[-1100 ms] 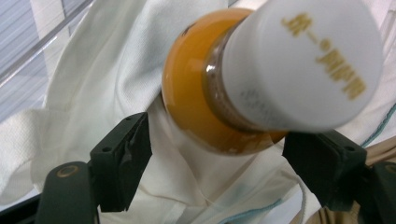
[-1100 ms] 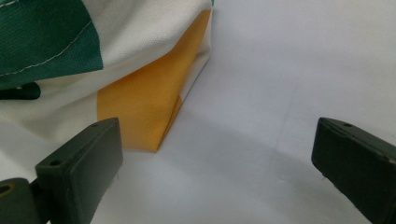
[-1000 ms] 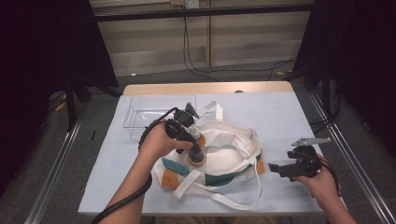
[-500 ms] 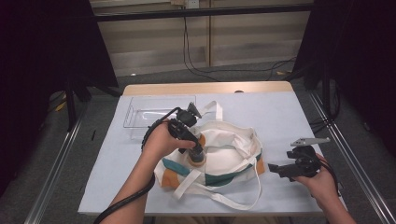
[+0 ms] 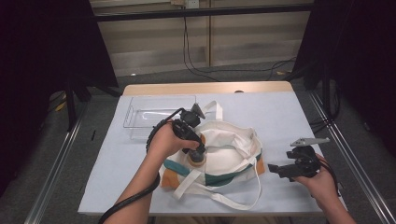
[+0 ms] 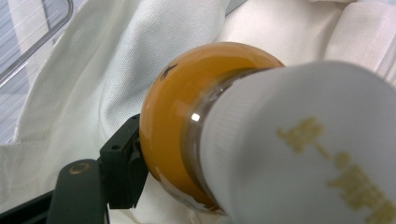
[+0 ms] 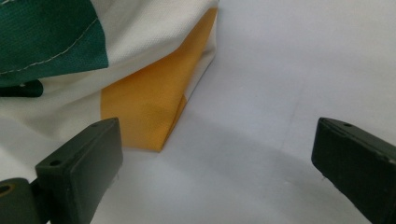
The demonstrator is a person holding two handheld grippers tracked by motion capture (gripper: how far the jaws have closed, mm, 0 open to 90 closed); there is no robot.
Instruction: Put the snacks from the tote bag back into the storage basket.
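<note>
The left claw (image 5: 200, 156) has just been closing, and a little bottle (image 6: 261, 135) now sits between its jaws. In the left gripper view one black jaw presses on the round orange side of the bottle, and the white cap is very near the camera. The other jaw is hidden behind the bottle. So the left claw is pinching the bottle, which looks ready to be lifted or tucked deeper into the bag (image 5: 224, 149). From the high view the left hand looks to be in the same spot as a moment ago; only the jaws came in. The bottle rests on the white cloth of the bag, near its left side, in the middle of the table (image 5: 289, 121). A clear tray (image 5: 140, 121) lies just behind the bag. The right claw (image 5: 275, 169) waits near the bag's orange corner (image 7: 149, 107), and its jaws are spread wide with nothing between them but bare table.
</note>
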